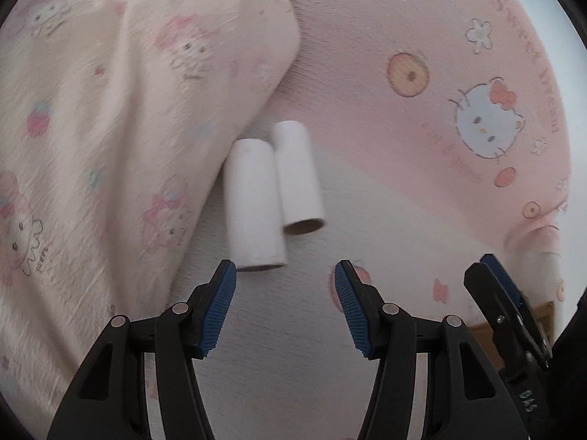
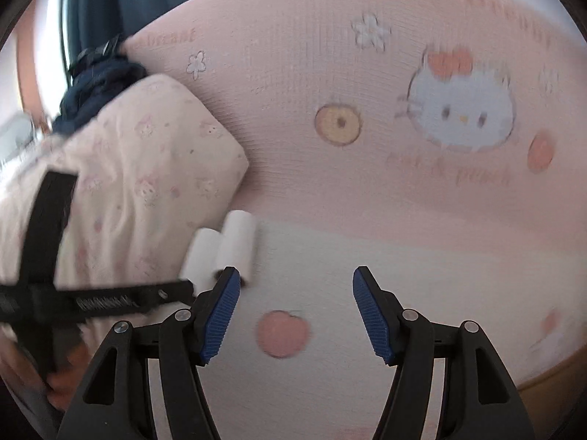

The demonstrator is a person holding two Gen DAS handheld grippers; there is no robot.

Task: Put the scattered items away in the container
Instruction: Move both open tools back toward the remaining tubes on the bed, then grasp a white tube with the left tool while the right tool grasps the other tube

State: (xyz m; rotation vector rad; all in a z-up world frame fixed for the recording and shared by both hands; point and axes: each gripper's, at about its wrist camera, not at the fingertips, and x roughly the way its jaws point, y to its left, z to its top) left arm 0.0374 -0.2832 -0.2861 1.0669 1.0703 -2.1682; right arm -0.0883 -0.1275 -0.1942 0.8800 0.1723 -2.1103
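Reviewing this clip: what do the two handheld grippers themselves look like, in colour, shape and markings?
Both the left gripper and right gripper are black plastic linkages with silver pivot pins and ribbed blue finger pads. White digits show on the right one's body. No sleeves or cables show.

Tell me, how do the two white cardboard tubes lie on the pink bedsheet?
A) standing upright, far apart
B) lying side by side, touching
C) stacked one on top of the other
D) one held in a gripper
B: the two white cardboard tubes lie flat beside each other, sides touching, on the pink bedsheet.
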